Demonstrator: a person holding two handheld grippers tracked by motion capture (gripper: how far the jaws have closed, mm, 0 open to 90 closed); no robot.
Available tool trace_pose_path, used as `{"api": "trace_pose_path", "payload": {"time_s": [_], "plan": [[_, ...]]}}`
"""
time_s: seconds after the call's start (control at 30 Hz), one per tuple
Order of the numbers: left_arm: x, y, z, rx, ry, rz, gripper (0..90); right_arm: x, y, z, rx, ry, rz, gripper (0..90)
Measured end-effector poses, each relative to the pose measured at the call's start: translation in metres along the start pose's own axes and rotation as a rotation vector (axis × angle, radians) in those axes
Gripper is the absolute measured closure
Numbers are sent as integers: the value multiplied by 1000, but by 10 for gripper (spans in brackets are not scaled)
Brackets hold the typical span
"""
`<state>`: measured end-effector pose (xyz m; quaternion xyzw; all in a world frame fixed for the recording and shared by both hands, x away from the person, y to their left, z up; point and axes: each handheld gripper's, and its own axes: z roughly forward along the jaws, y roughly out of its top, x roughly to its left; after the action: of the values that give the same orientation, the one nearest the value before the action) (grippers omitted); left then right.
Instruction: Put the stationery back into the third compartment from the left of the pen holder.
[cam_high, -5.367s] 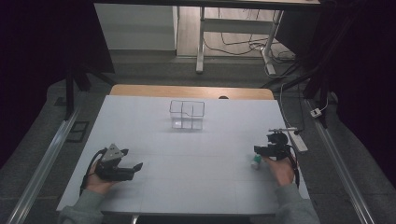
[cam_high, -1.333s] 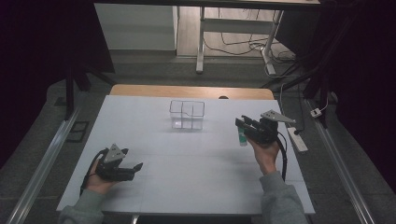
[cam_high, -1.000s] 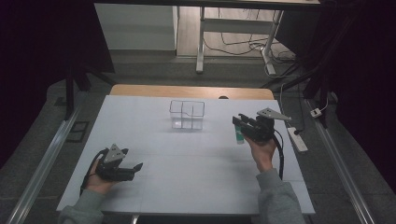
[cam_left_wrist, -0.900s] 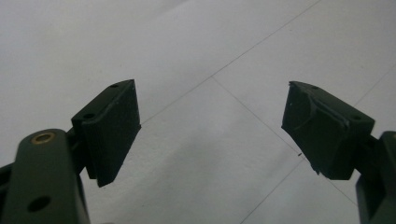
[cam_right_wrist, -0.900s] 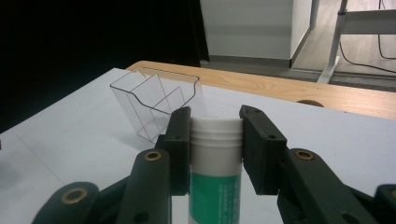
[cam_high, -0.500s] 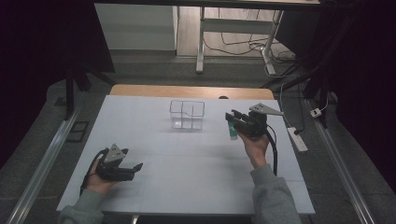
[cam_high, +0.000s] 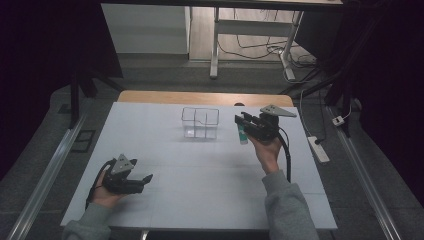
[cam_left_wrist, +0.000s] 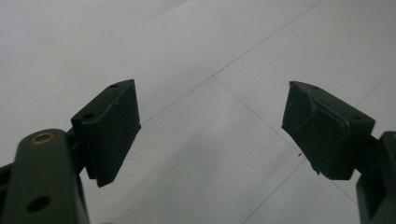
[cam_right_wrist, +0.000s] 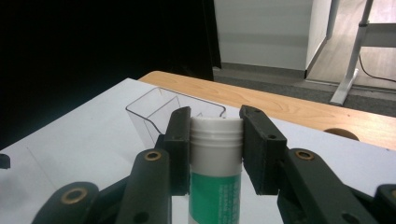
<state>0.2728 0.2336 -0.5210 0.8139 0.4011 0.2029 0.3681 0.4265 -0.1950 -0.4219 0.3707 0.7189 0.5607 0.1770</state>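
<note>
Right tool (cam_right_wrist: 215, 154) pinches green-labelled tube (cam_right_wrist: 215, 186), base cut off; left tool (cam_left_wrist: 210, 135) spread

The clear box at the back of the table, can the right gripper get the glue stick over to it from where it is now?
Probably yes: the right gripper holds the glue stick just beside the clear box, with bare table between them.

Your right claw (cam_right_wrist: 217, 154): black, holding glue stick (cam_right_wrist: 215, 186) with white cap, green label. Clear plastic organizer box (cam_high: 200, 122). White counter (cam_high: 165, 160), wooden far edge.
</note>
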Motion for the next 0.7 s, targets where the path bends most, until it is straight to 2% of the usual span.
{"api": "trace_pose_path", "payload": {"time_s": [0.7], "plan": [[1, 0, 0, 1, -1, 0, 188, 10, 17, 27, -6, 21, -27, 646]]}}
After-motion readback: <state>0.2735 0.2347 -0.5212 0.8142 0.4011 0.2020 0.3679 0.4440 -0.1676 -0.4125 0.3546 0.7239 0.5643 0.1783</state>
